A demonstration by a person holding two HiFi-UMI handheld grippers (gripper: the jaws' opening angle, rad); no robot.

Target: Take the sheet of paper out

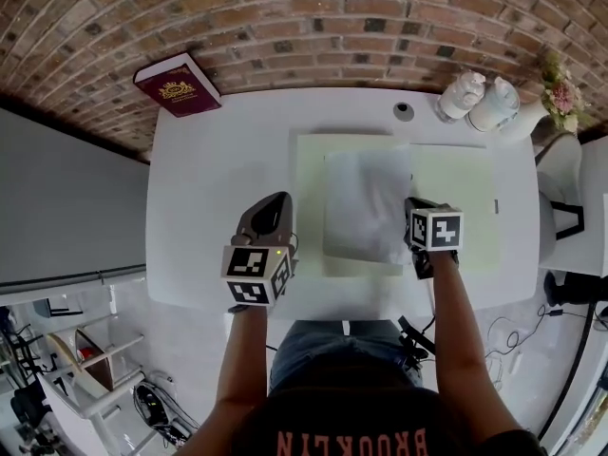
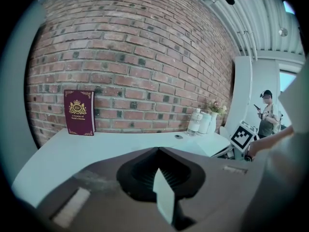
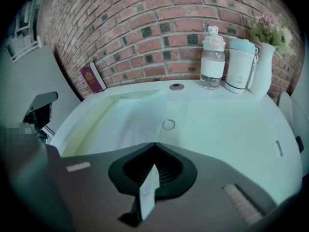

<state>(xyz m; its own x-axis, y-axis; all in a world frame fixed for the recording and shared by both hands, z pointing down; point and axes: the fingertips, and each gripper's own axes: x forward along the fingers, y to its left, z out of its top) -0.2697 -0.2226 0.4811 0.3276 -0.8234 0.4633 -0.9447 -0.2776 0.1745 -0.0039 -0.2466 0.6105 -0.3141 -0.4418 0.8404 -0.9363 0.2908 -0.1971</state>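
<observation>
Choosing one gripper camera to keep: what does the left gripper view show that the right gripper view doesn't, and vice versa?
Only the left gripper view: a person standing in the background and the right gripper's square-marker cube. Only the right gripper view: a small silver ring on the pale green folder. Both: the red brick wall, the maroon hardcover book, the clear plastic water bottle and the white vase of flowers.

Bare tabletop [image 1: 204, 188] at left gives passage; sheet of paper [image 1: 366, 207] fills the centre, book [image 1: 178, 85] upper left, bottles [image 1: 463, 95] and vase [image 1: 527, 117] upper right.
</observation>
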